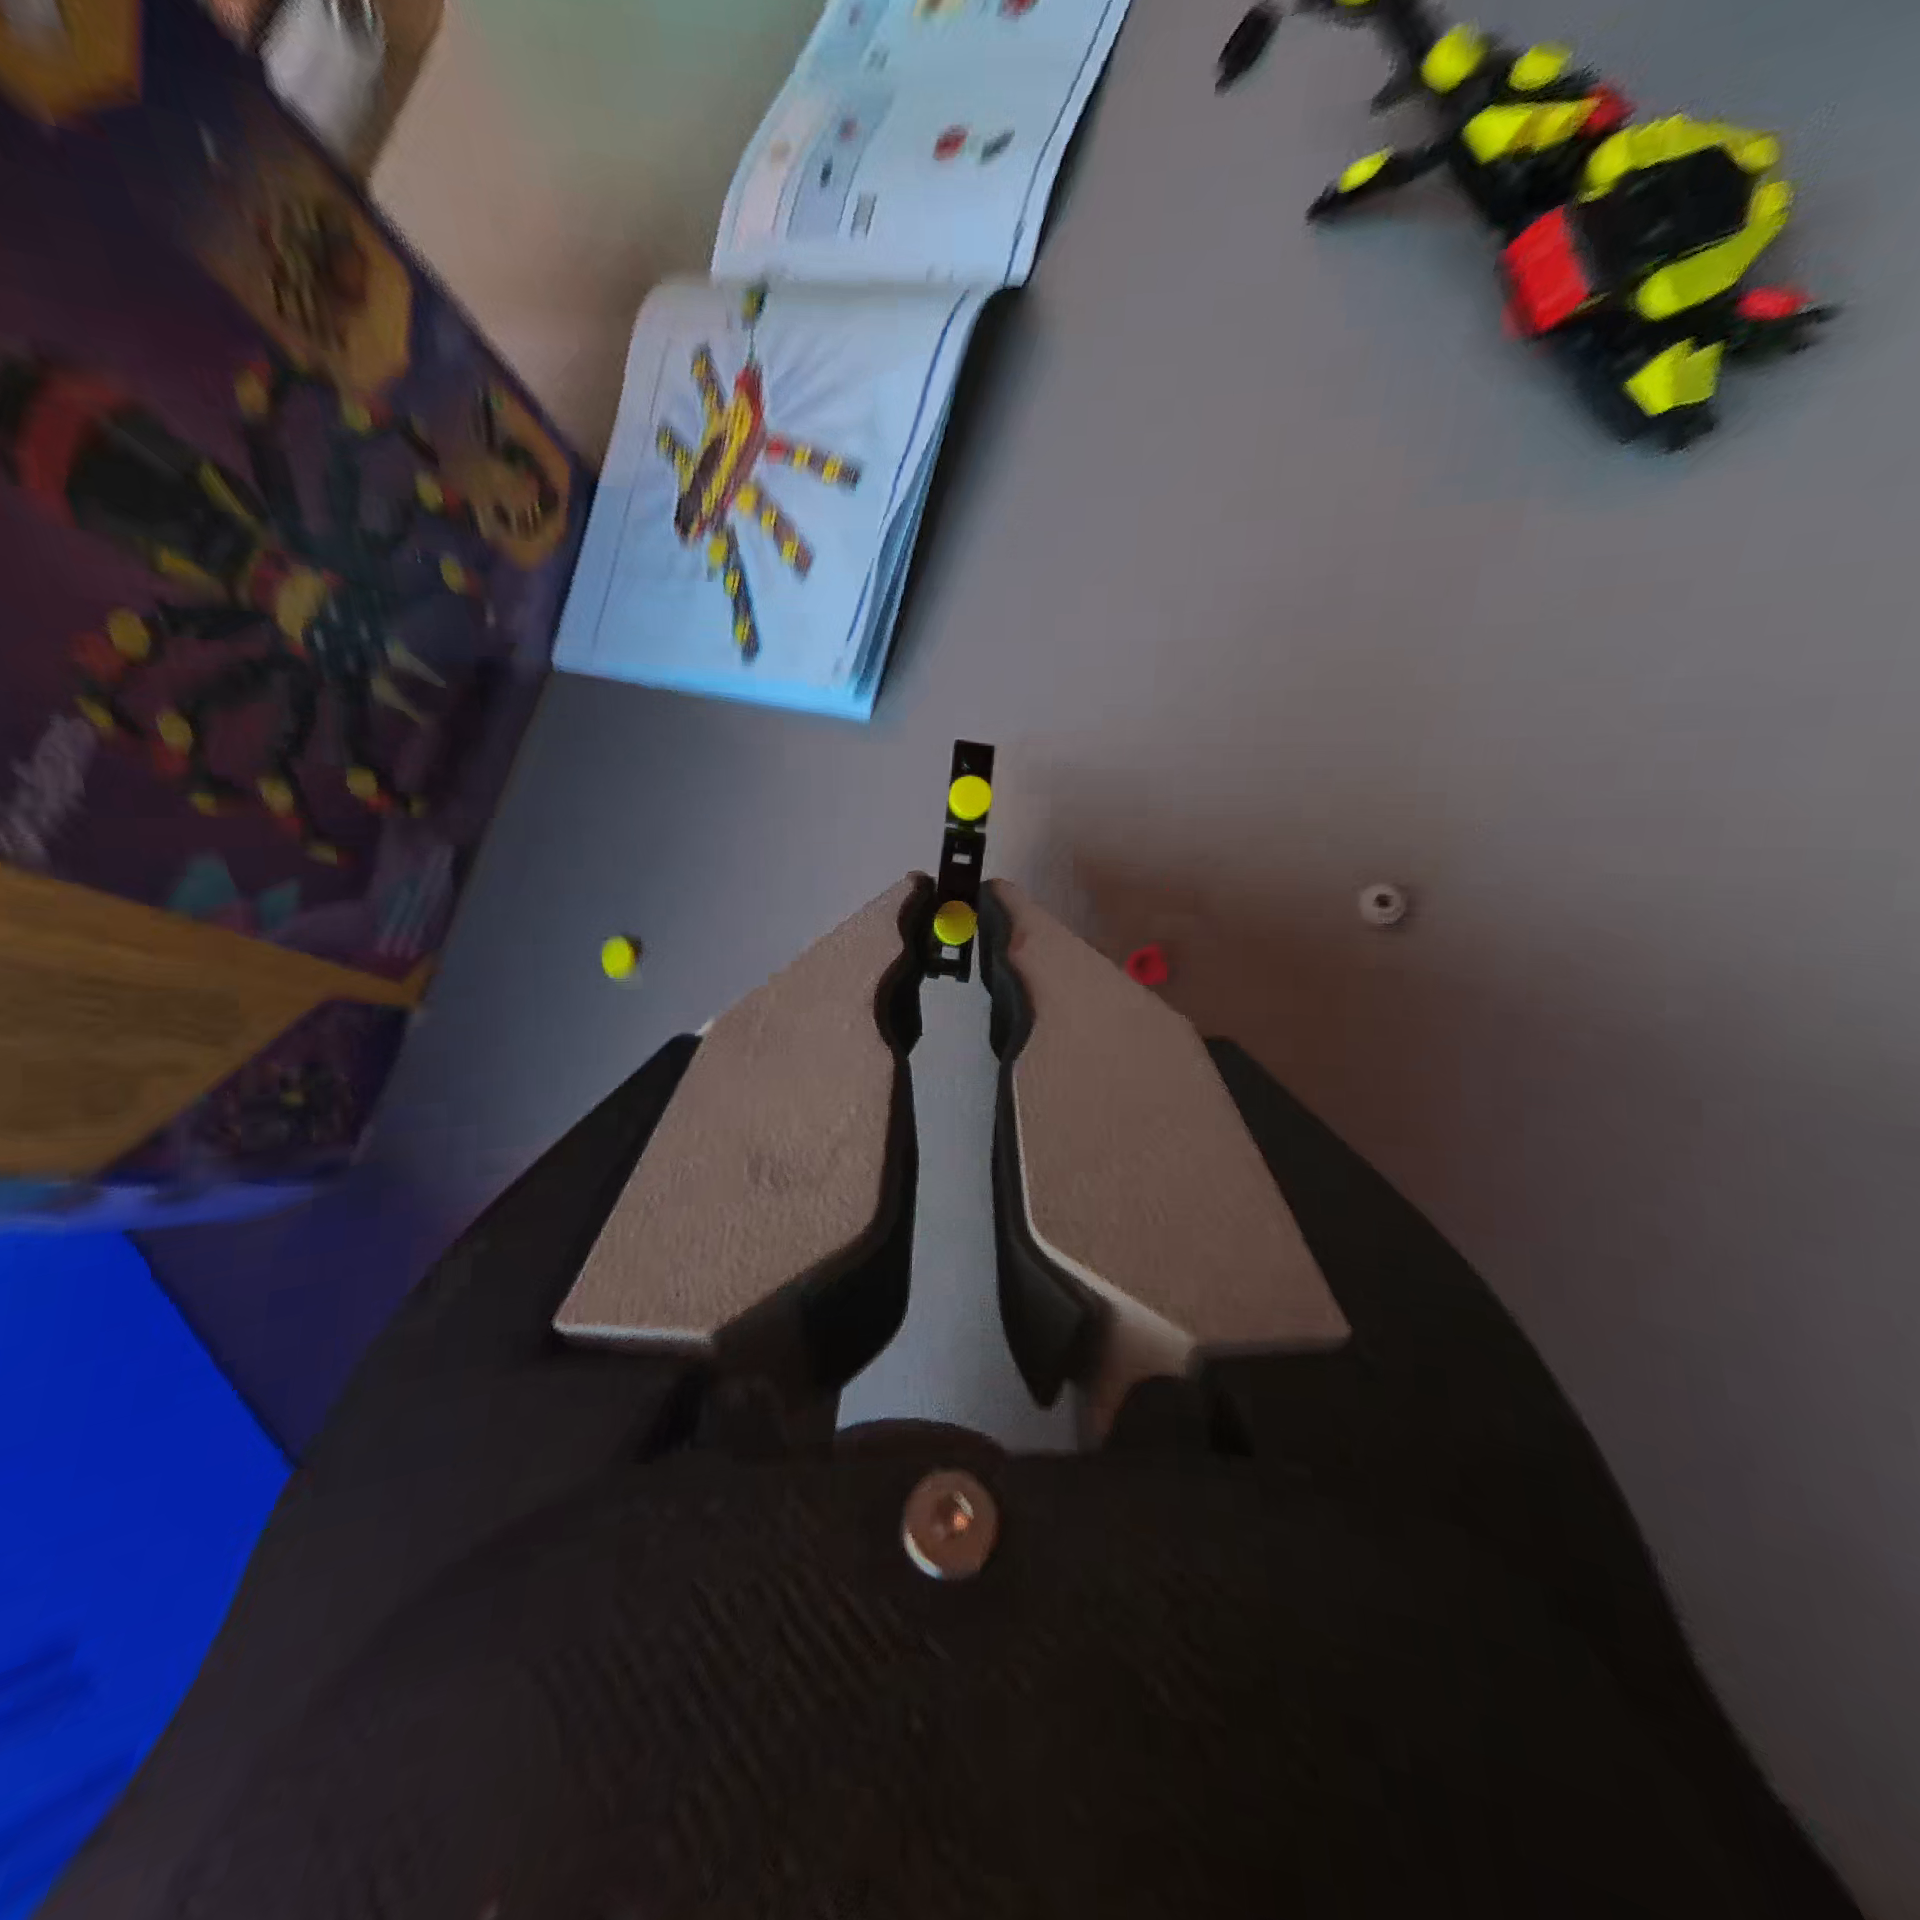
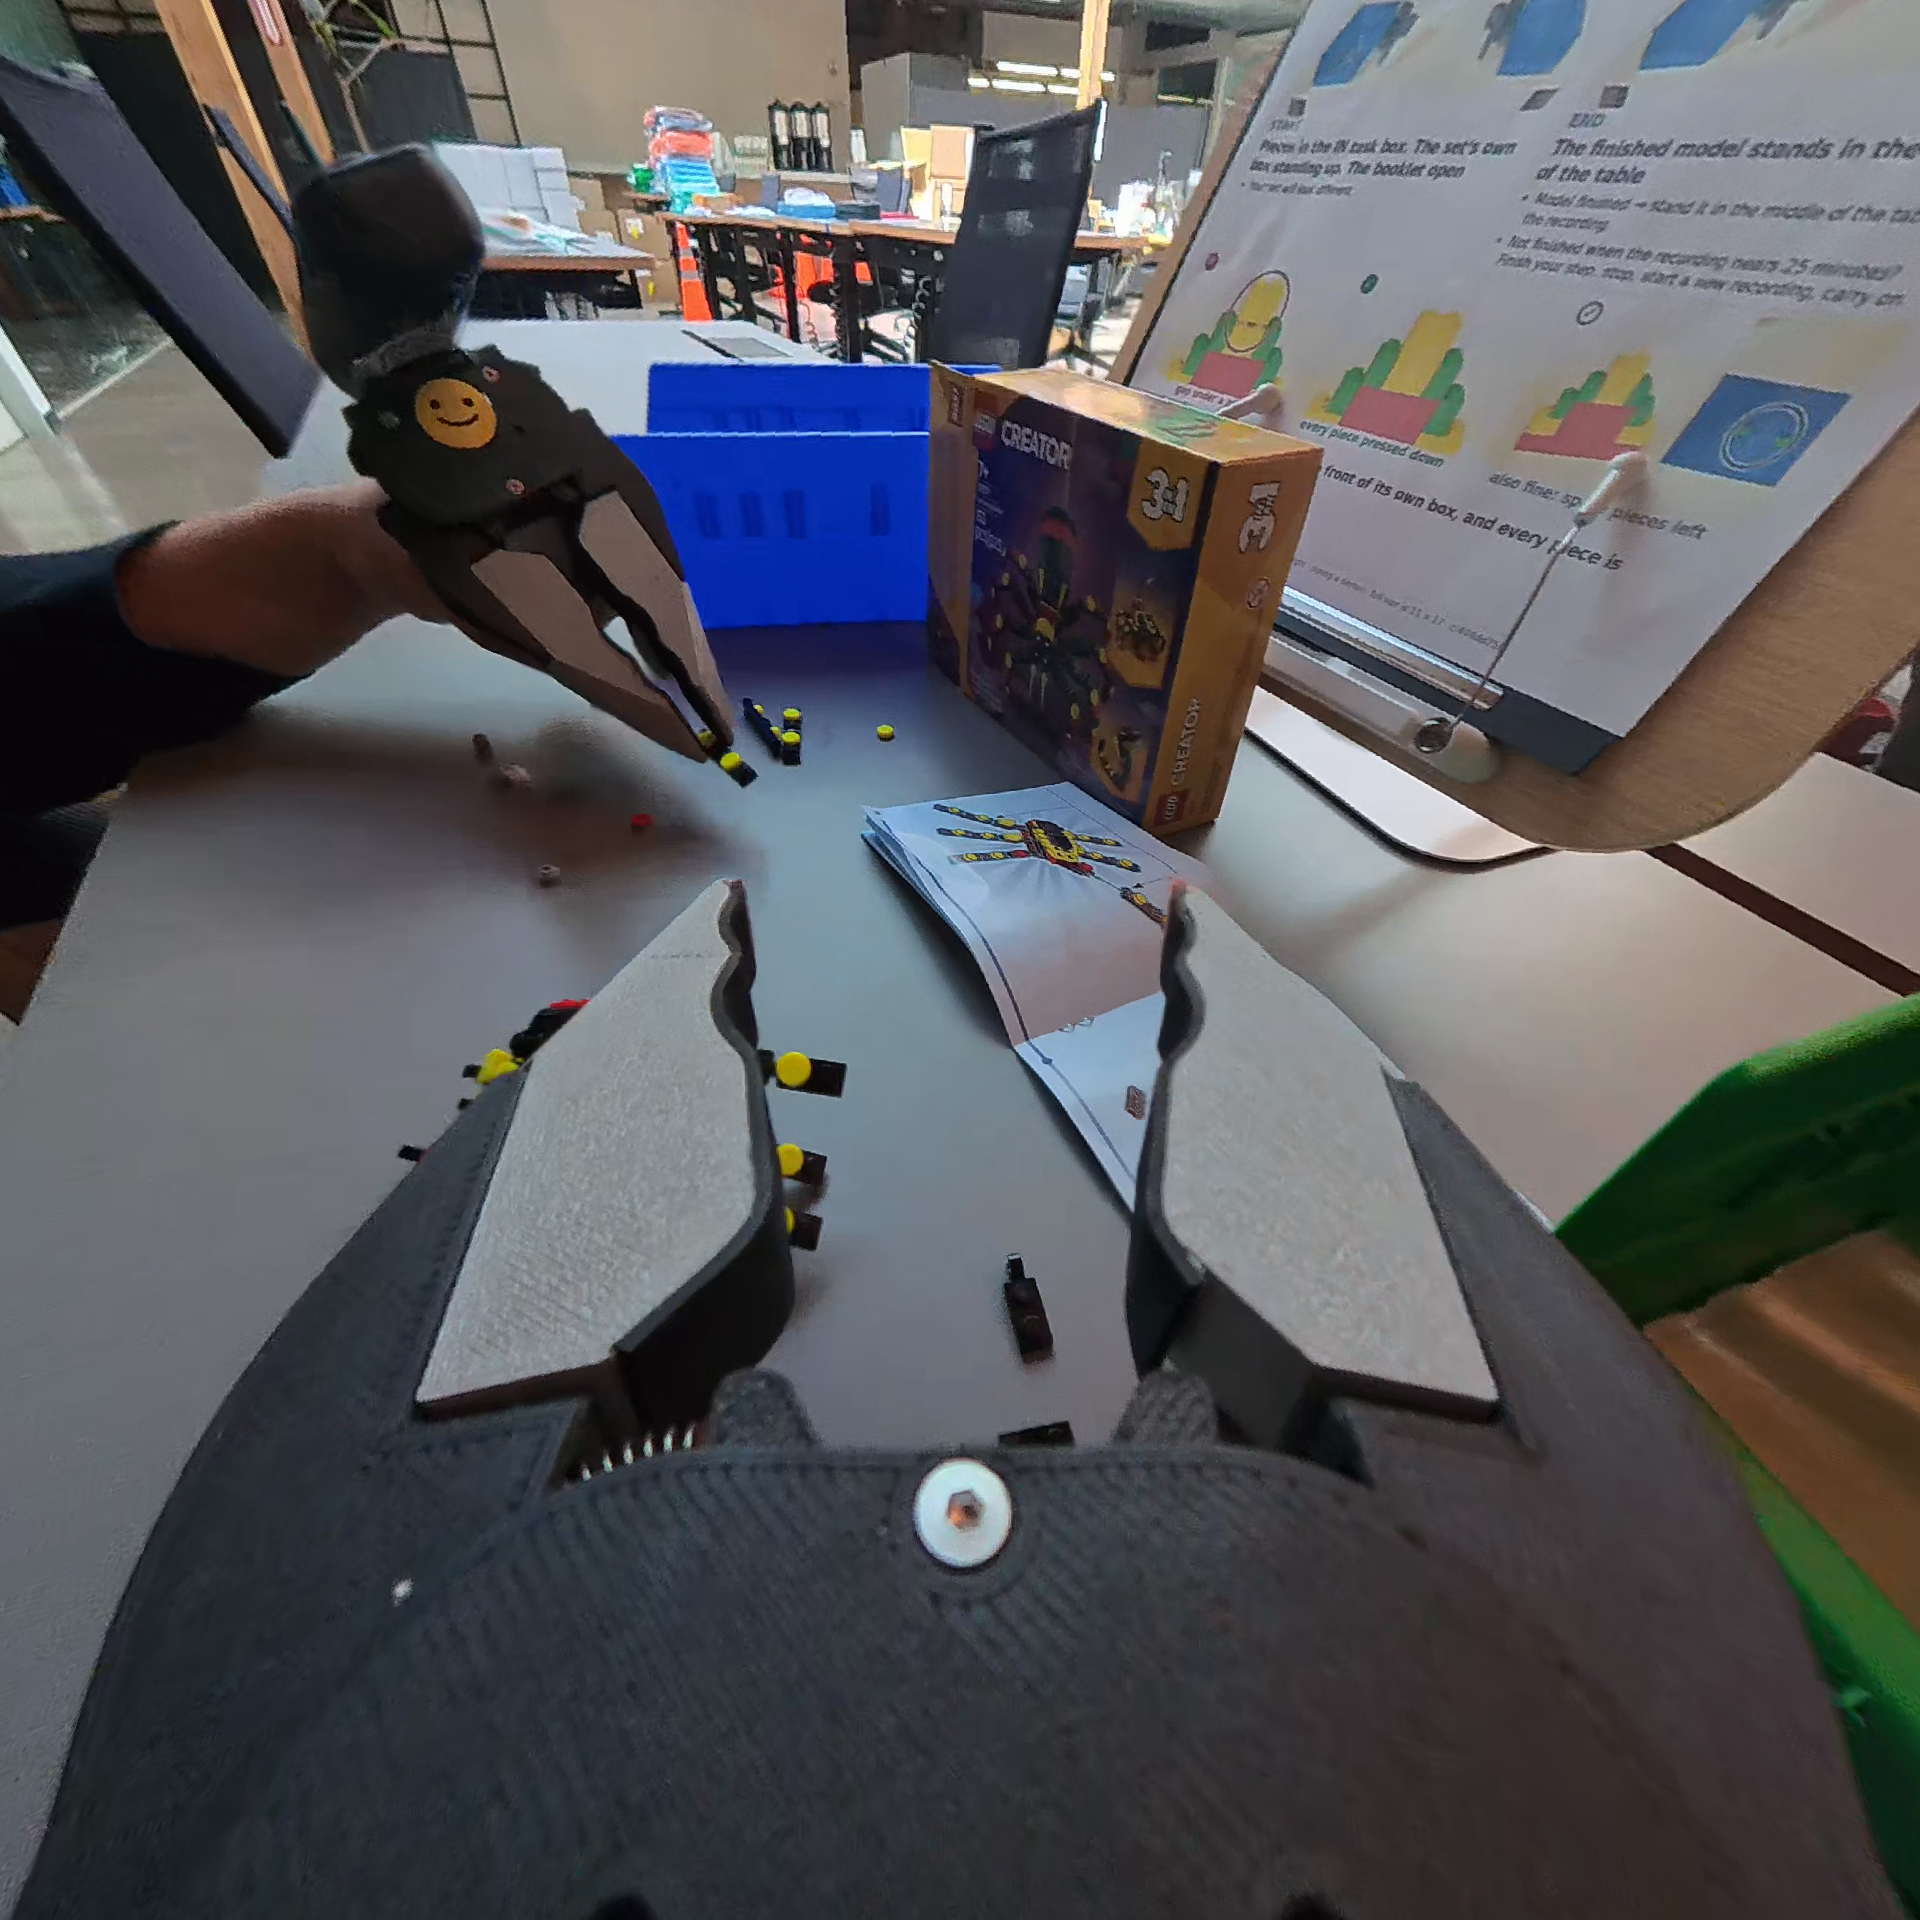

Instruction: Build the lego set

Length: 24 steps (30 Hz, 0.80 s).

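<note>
My left gripper (image 1: 954, 899) is shut on a thin black leg piece with yellow round studs (image 1: 966, 821), held above the dark table. It also shows in the right wrist view (image 2: 717, 743), tips low over the table with the leg piece (image 2: 736, 767) in them. The partly built black, yellow and red spider model (image 1: 1621, 239) lies at the upper right of the left wrist view. My right gripper (image 2: 956, 914) is open and empty above the table. The model's legs (image 2: 800, 1070) stick out beside and under its left finger. A small black piece (image 2: 1027, 1314) lies between the fingers.
The open instruction booklet (image 1: 769, 488) (image 2: 1039, 914) lies by the upright set box (image 1: 239, 623) (image 2: 1101, 592). Loose yellow (image 1: 619, 956), red (image 1: 1146, 964) and grey (image 1: 1382, 902) studs lie on the table. A blue bin (image 2: 790, 499), a propped instruction board (image 2: 1621, 312) and a green bin (image 2: 1766, 1164) stand around.
</note>
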Motion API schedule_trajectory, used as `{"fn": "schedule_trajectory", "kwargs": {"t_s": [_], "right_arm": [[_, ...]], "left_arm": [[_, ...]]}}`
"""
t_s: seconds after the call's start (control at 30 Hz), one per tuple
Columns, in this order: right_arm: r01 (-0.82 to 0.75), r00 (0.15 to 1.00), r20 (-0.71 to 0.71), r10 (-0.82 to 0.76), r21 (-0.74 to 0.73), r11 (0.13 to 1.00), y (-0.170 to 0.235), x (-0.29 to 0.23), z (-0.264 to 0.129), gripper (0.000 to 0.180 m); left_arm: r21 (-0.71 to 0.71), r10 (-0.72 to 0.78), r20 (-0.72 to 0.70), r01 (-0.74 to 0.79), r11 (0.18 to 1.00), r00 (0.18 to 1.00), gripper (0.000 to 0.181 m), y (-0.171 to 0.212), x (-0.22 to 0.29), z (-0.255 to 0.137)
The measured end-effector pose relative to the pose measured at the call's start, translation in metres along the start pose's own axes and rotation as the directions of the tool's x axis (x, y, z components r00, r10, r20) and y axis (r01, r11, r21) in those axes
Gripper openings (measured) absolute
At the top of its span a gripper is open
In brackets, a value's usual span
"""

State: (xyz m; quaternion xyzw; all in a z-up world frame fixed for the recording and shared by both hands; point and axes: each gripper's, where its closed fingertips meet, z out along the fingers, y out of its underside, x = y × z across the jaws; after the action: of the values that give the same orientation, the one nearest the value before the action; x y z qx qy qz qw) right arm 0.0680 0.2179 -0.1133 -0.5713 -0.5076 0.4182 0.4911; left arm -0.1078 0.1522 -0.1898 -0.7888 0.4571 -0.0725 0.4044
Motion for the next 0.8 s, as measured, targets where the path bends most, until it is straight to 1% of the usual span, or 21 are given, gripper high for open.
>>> {"fn": "schedule_trajectory", "kwargs": {"t_s": [0.03,0.1,0.17,0.23,0.3,0.4,0.43,0.5,0.57,0.7,0.8], "right_arm": [[-0.005,1.000,0.030,0.005,0.011,1.000,-0.003,-0.007,0.001,0.075],[-0.032,0.989,0.143,0.027,0.031,0.999,-0.010,-0.028,0.004,0.062],[-0.068,0.957,0.285,0.056,0.033,0.997,-0.015,-0.055,0.007,0.057],[-0.062,0.920,0.389,0.042,0.038,0.997,-0.019,-0.081,0.010,0.043],[-0.012,0.901,0.433,0.004,0.015,1.000,-0.015,-0.102,0.016,0.046],[0.115,0.887,0.453,-0.086,-0.037,0.993,-0.002,-0.121,0.023,0.047],[0.152,0.886,0.449,-0.113,-0.052,0.987,0.003,-0.123,0.024,0.045],[0.203,0.880,0.450,-0.151,-0.069,0.977,0.010,-0.127,0.025,0.030],[0.225,0.878,0.449,-0.166,-0.080,0.971,0.013,-0.128,0.026,0.026],[0.245,0.881,0.441,-0.169,-0.120,0.962,0.021,-0.127,0.029,0.028],[0.264,0.876,0.446,-0.184,-0.122,0.957,0.023,-0.129,0.028,0.021]], "left_arm": [[0.064,0.086,0.012,-0.086,0.994,0.996,0.005,-0.013,0.006,-0.003],[0.214,0.239,0.038,-0.242,0.946,0.970,0.005,-0.042,0.026,-0.012],[0.351,0.304,0.054,-0.304,0.886,0.951,0.005,-0.071,0.048,-0.019],[0.408,0.341,0.048,-0.330,0.851,0.939,0.005,-0.088,0.068,-0.018],[0.406,0.353,0.037,-0.337,0.850,0.935,0.005,-0.095,0.080,-0.011],[0.386,0.326,-0.027,-0.291,0.875,0.945,0.005,-0.096,0.092,0.002],[0.382,0.315,-0.039,-0.277,0.882,0.948,0.005,-0.096,0.093,0.005],[0.379,0.286,-0.086,-0.234,0.895,0.955,0.005,-0.094,0.096,0.009],[0.381,0.261,-0.111,-0.201,0.902,0.959,0.005,-0.094,0.097,0.012],[0.390,0.267,-0.124,-0.200,0.899,0.956,0.005,-0.096,0.100,0.013],[0.395,0.277,-0.126,-0.208,0.895,0.952,0.005,-0.096,0.103,0.013]]}}
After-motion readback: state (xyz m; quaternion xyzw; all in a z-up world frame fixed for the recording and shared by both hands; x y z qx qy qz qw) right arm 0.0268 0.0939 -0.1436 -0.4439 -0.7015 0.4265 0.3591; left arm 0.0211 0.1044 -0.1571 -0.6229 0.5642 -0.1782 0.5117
